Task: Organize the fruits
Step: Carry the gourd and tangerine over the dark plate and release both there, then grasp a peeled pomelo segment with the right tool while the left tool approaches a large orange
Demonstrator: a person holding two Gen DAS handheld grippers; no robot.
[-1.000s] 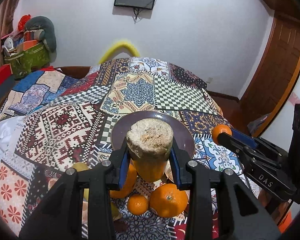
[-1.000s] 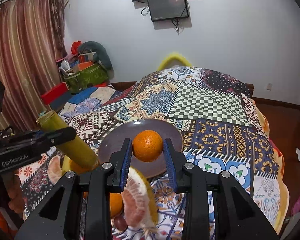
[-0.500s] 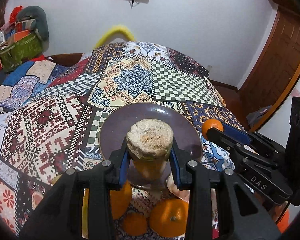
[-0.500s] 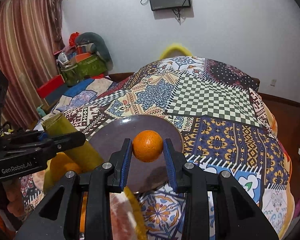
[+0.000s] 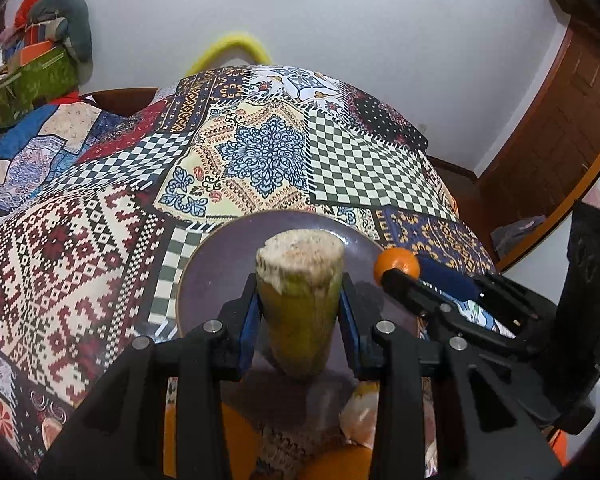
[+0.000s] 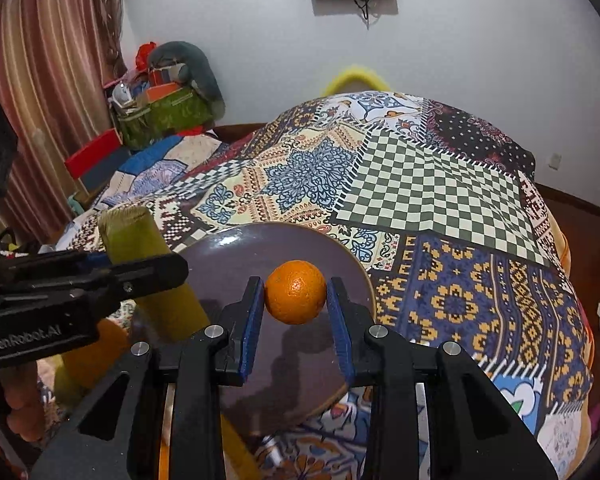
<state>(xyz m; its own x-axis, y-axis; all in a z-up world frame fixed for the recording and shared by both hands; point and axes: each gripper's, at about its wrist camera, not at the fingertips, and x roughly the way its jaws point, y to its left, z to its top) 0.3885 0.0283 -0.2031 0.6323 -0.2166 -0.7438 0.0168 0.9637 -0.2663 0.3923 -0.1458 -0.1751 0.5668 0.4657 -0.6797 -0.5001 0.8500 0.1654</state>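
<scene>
My left gripper [image 5: 300, 300] is shut on a thick yellow-green stalk piece [image 5: 300, 280] with a rough cut end, held over the near part of a dark purple plate [image 5: 216, 256]. My right gripper [image 6: 295, 300] is shut on a small orange [image 6: 295, 291] and holds it above the same plate [image 6: 236, 264]. The orange [image 5: 396, 265] and right gripper also show at the plate's right rim in the left wrist view. The stalk piece [image 6: 140, 240] and left gripper show at the left in the right wrist view.
The plate lies on a patchwork quilt [image 5: 260, 152] over a bed. Loose oranges and a peeled fruit piece [image 5: 360, 412] lie on the quilt below the grippers, mostly hidden. A green bag [image 6: 168, 116] with clutter stands at the back left, a wooden door [image 5: 560, 128] at the right.
Both grippers have moved forward and lower over the plate, each still holding its fruit. The loose oranges have slipped under the grippers and nearly out of view.
</scene>
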